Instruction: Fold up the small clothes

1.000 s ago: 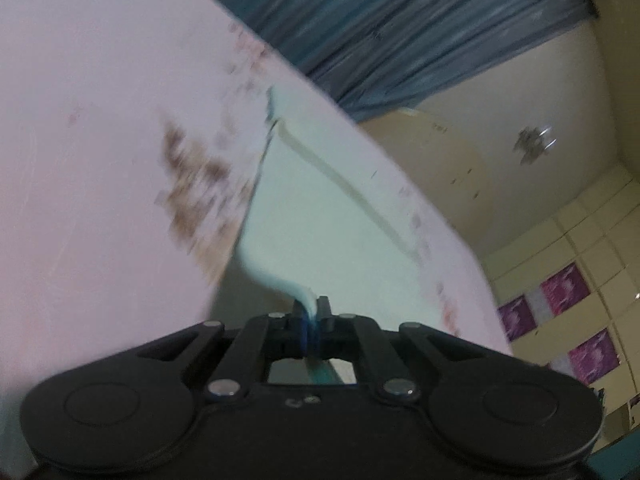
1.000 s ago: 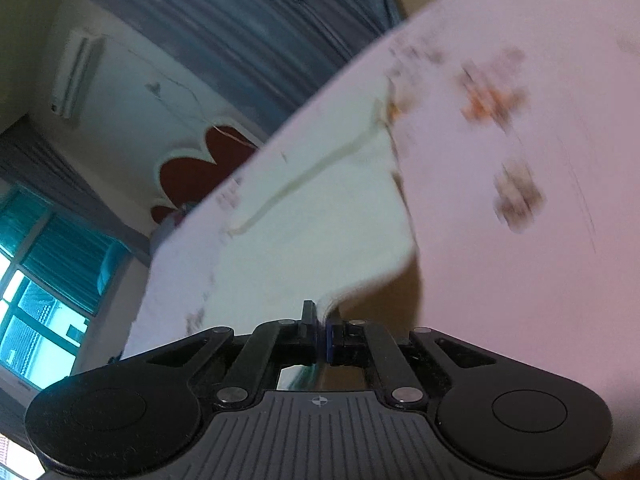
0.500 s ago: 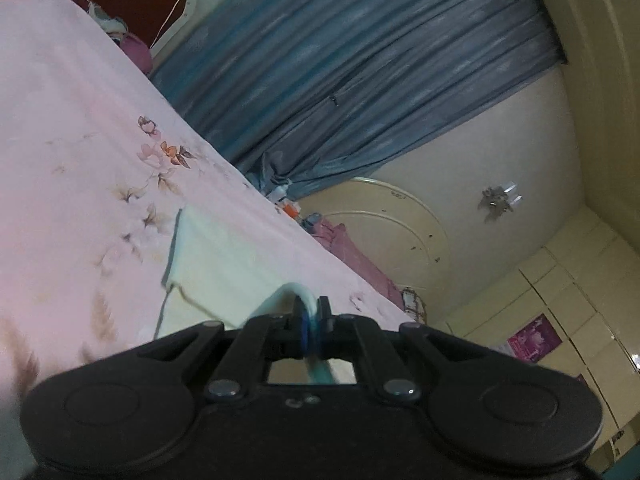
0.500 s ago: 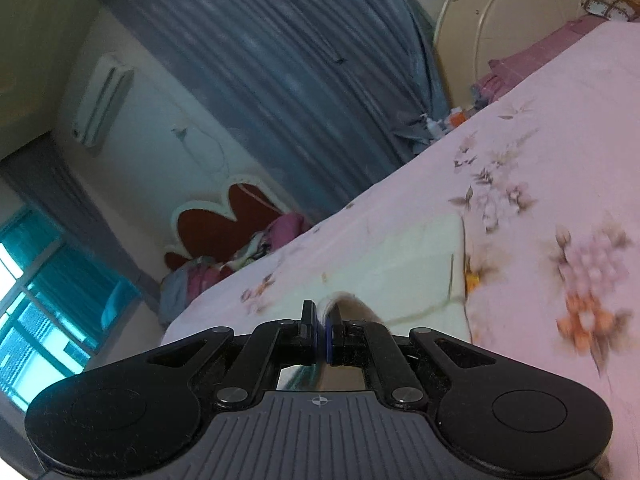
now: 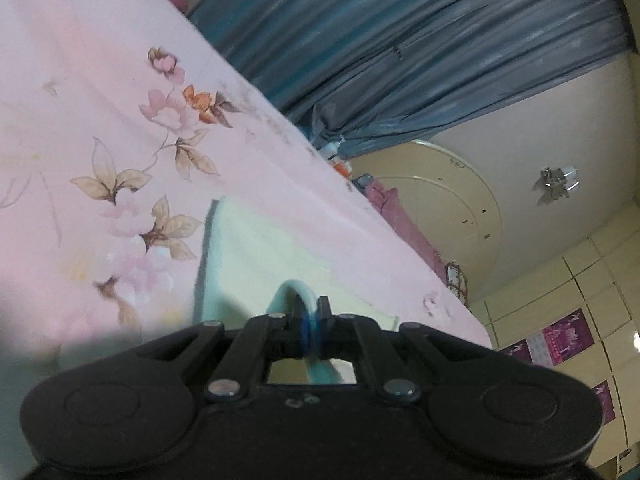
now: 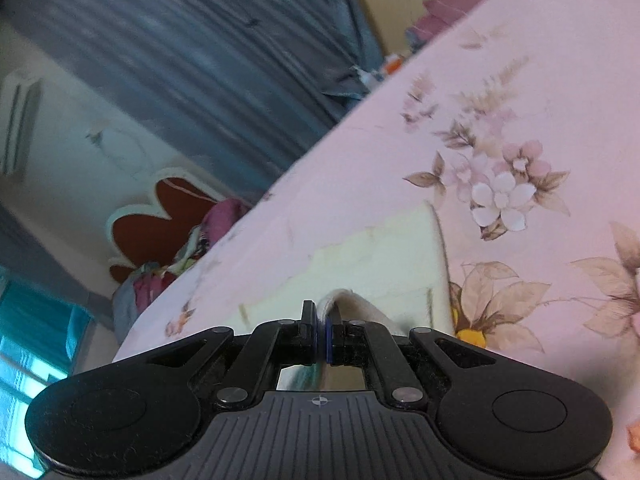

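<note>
A small pale cream-green garment (image 5: 256, 248) lies flat on the pink flowered bedsheet (image 5: 100, 120). My left gripper (image 5: 310, 320) is shut on a corner of it, and the cloth loops up and over in front of the fingertips. In the right wrist view the same garment (image 6: 384, 256) stretches ahead of my right gripper (image 6: 322, 332), which is shut on another corner that curls up between the pads. Both pinched corners are lifted a little over the part that lies on the bed.
The sheet (image 6: 520, 120) covers a wide bed. Blue curtains (image 5: 400, 40) hang behind its far edge. A pile of clothes (image 6: 180, 256) sits before a red flower-shaped headboard (image 6: 160, 216). Small bottles (image 5: 340, 164) stand near a cream round panel.
Both grippers have swept across the bed with the garment's corners held. The cloth, spread out ahead a second ago, now lies shorter in front, doubled over itself.
</note>
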The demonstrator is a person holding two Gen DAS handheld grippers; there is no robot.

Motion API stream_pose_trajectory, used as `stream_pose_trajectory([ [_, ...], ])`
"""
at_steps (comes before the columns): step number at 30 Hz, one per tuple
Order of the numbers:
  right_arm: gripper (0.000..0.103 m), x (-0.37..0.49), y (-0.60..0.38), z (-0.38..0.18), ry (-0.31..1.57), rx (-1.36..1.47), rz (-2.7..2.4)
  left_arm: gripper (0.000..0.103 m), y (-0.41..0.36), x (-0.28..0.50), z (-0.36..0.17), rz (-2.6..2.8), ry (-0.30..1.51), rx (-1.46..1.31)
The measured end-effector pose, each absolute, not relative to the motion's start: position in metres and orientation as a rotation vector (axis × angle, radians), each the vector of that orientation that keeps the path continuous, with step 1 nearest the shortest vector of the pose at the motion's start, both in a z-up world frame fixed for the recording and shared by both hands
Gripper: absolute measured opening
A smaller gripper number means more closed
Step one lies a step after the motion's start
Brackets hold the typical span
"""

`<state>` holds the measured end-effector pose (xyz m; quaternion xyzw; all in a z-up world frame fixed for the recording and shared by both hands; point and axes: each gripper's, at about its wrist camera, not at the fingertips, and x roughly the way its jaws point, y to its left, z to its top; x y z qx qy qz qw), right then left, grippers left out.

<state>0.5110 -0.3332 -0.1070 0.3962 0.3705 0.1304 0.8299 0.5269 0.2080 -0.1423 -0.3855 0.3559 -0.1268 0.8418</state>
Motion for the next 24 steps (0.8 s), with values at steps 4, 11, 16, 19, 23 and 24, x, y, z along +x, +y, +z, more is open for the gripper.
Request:
stream_pose_trajectory([
  [4, 0.003, 0.531, -0.336, -0.123, 0.801, 0.885, 0.262, 0.005, 0.207, 0.546, -0.157, -0.303, 0.756, -0.818],
  [11, 0.087, 0.543, -0.340, -0.120, 0.668, 0.839, 0.171, 0.053, 0.212, 0.561, -0.157, -0.297, 0.667, -0.798],
  [16, 0.073, 0.548, -0.336, -0.115, 0.707, 0.719, 0.201, 0.051, 0.199, 0.567, -0.147, -0.329, 0.722, -0.563],
  [19, 0.061, 0.557, -0.315, -0.120, 0.779, 0.553, 0.209, 0.041, 0.185, 0.575, -0.147, -0.337, 0.777, -0.421],
  [23, 0.049, 0.563, -0.292, -0.132, 0.826, 0.361, 0.202, 0.022, 0.168, 0.583, -0.152, -0.321, 0.818, -0.280],
  [24, 0.041, 0.564, -0.287, -0.134, 0.833, 0.323, 0.205, 0.013, 0.166, 0.583, -0.153, -0.321, 0.818, -0.269],
])
